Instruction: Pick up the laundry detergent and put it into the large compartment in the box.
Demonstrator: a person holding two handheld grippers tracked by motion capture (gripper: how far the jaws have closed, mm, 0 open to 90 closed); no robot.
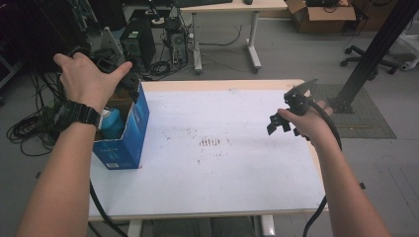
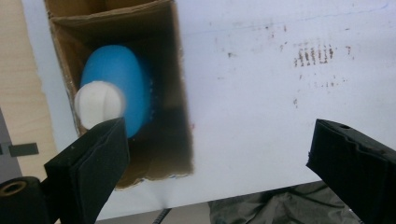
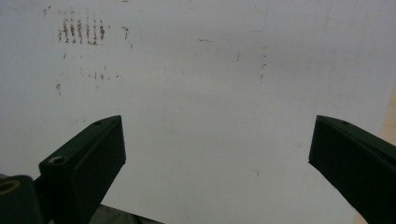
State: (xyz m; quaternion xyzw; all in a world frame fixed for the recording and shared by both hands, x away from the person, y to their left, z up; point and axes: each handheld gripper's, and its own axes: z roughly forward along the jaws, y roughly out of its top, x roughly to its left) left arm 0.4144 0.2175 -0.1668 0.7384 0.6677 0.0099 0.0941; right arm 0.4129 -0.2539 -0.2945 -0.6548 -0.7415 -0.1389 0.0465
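An open blue cardboard box (image 1: 129,129) stands at the table's left edge. A blue bottle with a white cap (image 2: 114,88) stands inside it, also seen in the high view as the blue bottle (image 1: 112,122). My left gripper (image 2: 217,154) hangs open above the box, its left jaw over the box opening, nothing between the jaws. The person's left hand (image 1: 89,81) holds it above the box top. My right gripper (image 1: 279,123) is held above the table's right side, and in its own view the right gripper (image 3: 217,149) stands open over bare white tabletop.
The white table (image 1: 217,177) has a patch of brown scuff marks (image 1: 210,142) near its middle. Cables trail from both grippers off the front edge. Behind the table stand a computer tower (image 1: 138,42), a tangle of floor cables (image 1: 29,128), another desk and a black frame post (image 1: 373,49).
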